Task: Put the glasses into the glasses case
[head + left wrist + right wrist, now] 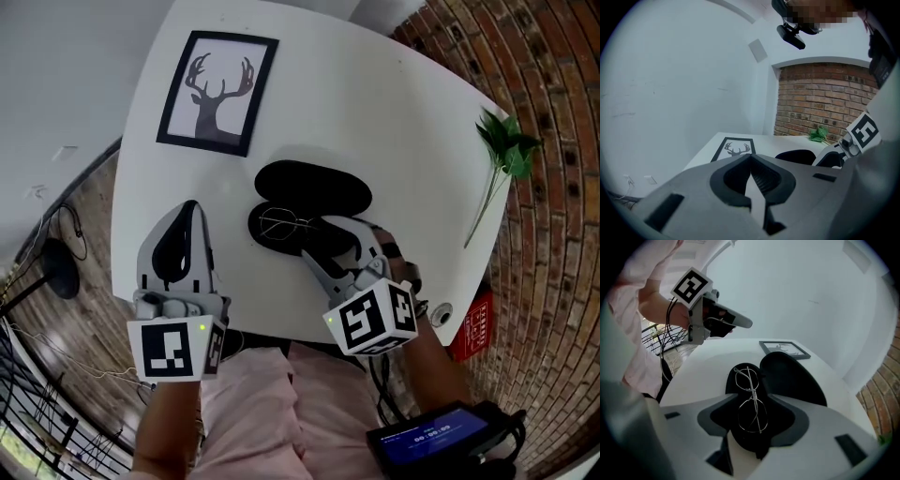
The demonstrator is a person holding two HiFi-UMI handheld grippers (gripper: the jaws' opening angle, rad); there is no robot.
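An open black glasses case point(314, 187) lies in the middle of the white table point(394, 112), its lid point(792, 380) folded back. Thin wire-rimmed glasses point(281, 223) lie folded in the lower shell of the case point(740, 383). My right gripper point(314, 239) hangs just over that shell, open, and the glasses point(750, 404) show between its jaws with neither pad touching them. My left gripper point(192, 211) is held above the table's left part, away from the case. Its jaws meet at the tips point(750, 157) with nothing between them.
A black-framed deer picture point(217, 91) lies at the table's far left. A green leafy sprig point(506, 150) lies at the right edge. The table's near edge runs right below both grippers. A device with a lit screen point(431, 441) sits by my right forearm.
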